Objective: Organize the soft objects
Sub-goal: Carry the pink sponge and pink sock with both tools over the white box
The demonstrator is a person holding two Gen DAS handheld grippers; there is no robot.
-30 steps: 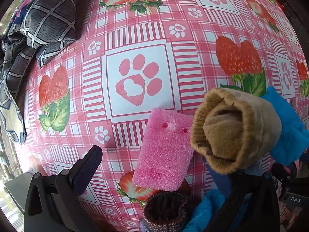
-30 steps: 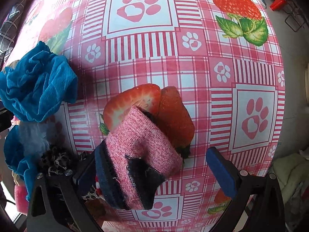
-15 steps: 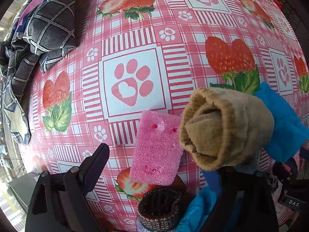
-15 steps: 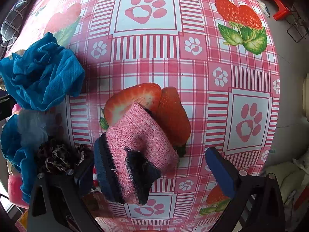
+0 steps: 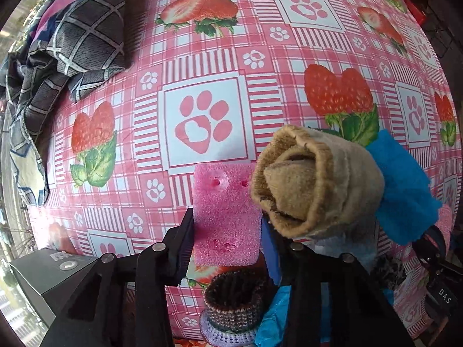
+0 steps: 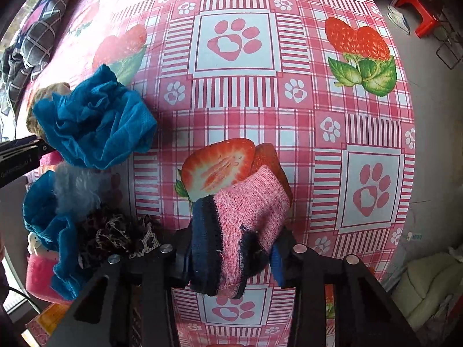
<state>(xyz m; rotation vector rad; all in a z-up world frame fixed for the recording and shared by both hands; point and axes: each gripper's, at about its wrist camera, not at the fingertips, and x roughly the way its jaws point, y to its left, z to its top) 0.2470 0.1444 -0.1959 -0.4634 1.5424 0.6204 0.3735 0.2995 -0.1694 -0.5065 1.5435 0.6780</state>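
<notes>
In the left wrist view my left gripper (image 5: 227, 228) is shut on a pink sponge (image 5: 225, 214), its jaws pressing both sides. A rolled tan sock (image 5: 315, 185) stands just right of it, in front of a blue cloth (image 5: 405, 190). A knitted brown-and-purple cup (image 5: 234, 303) sits below the sponge. In the right wrist view my right gripper (image 6: 231, 248) is shut on a folded pink and navy sock (image 6: 243, 231) over the strawberry-print tablecloth (image 6: 289, 115). The blue cloth (image 6: 95, 124) and the tan sock (image 6: 43, 95) lie to its left.
A dark plaid cloth (image 5: 66, 46) is heaped at the table's far left. A leopard-print scrunchie (image 6: 115, 234), grey fluff (image 6: 75, 190) and more blue cloth (image 6: 43, 219) are piled at the right view's lower left. The table edge drops to the floor on the right, by a red stool (image 6: 419, 8).
Both grippers were open and have closed: the left on the pink sponge, the right on the pink and navy sock.
</notes>
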